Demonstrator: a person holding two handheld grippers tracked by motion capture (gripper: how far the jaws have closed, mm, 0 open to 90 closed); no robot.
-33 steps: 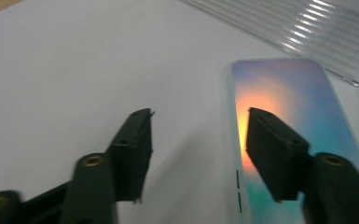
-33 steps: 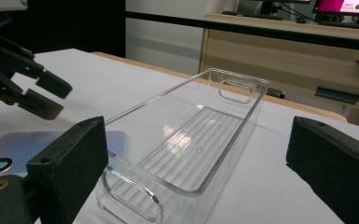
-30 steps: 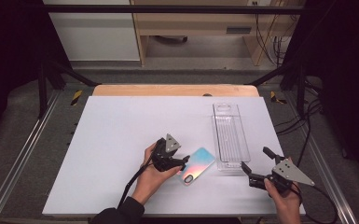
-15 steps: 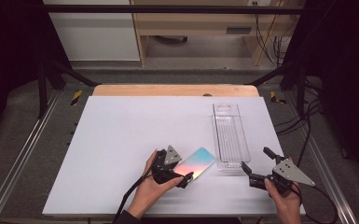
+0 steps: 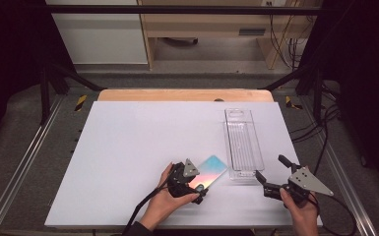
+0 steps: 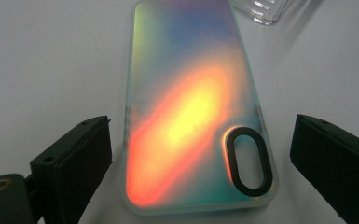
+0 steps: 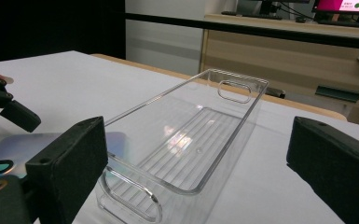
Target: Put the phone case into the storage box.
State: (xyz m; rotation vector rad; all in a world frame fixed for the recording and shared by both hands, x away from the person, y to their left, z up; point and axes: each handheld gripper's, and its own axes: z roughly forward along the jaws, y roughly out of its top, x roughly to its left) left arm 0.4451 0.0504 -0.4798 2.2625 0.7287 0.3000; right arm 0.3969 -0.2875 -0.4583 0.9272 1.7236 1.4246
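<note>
An iridescent phone case (image 5: 212, 168) lies flat on the white table (image 5: 128, 147), camera cut-out toward me. My left gripper (image 5: 199, 179) is open at the case's near-left end. In the left gripper view the case (image 6: 191, 102) lies between the two black jaws of the left gripper (image 6: 200, 125), with a gap on each side. A clear plastic tray (image 5: 243, 142) stands just right of the case. My right gripper (image 5: 269, 167) is open, held low off the tray's near end. In the right gripper view the tray (image 7: 191, 140) runs away between the wide jaws of the right gripper (image 7: 198, 128).
A wooden strip (image 5: 184, 95) borders the table's far edge. Metal rails (image 5: 24, 162) run along both sides, and cables (image 5: 325, 128) hang at the right. In the right gripper view one jaw of the left gripper (image 7: 19, 115) sits above the case (image 7: 14, 147).
My left gripper has moved toward me and lower, from beside the case to straddling its near end. The right gripper and the tray have stayed put.
</note>
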